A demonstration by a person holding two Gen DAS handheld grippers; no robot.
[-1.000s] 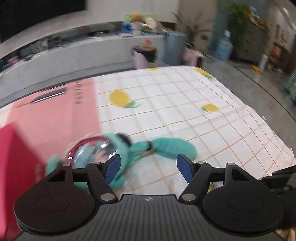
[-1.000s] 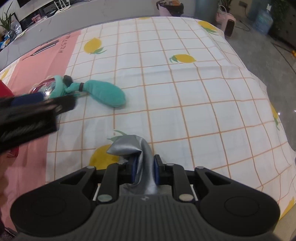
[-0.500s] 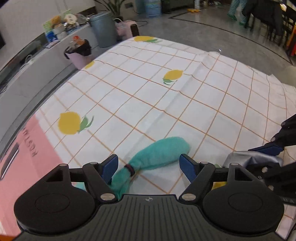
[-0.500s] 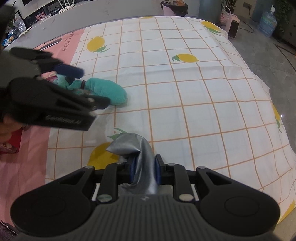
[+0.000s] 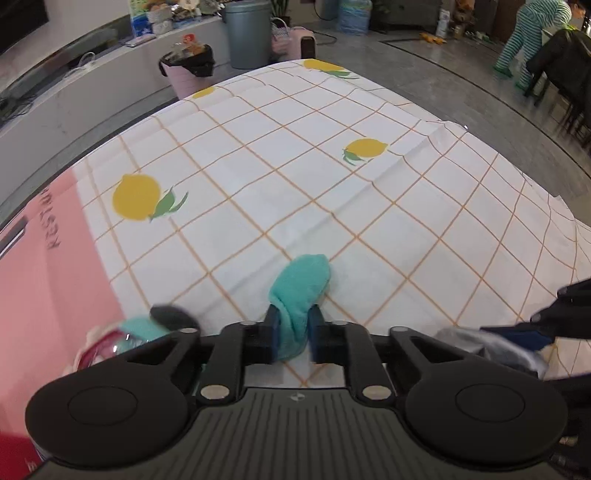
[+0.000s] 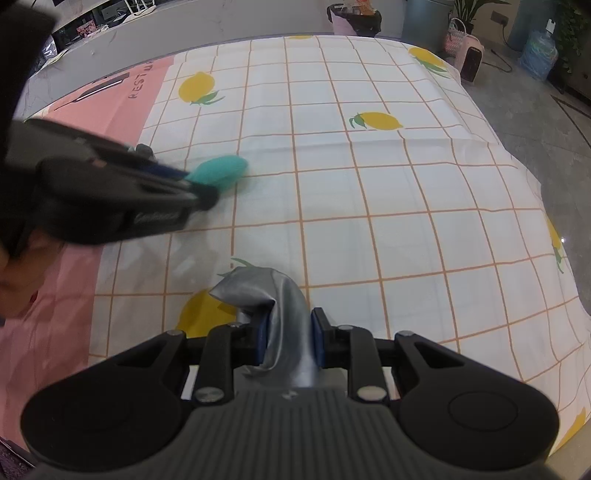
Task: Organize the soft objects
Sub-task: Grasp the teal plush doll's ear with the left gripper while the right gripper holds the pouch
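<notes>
My left gripper (image 5: 292,338) is shut on the teal plush toy's long limb (image 5: 301,286), low over the lemon-print cloth (image 5: 295,166). The toy's head with a shiny red-rimmed dome (image 5: 110,341) and black hair tie (image 5: 171,315) lies at the lower left. In the right wrist view the left gripper (image 6: 201,188) shows at the left, holding the teal limb (image 6: 221,170). My right gripper (image 6: 288,341) is shut on a crumpled silver-grey cloth (image 6: 273,299), seen also in the left wrist view (image 5: 495,343).
The bed is covered by a white checked cloth with lemons and a pink sheet (image 5: 44,266) on the left. Past its far edge stand a pink bin (image 5: 186,72), a grey bin (image 5: 247,33) and a low counter. A person (image 5: 532,33) stands at the far right.
My left gripper moved in over the teal plush and closed on its long limb. The right gripper has stayed still, holding the silver cloth.
</notes>
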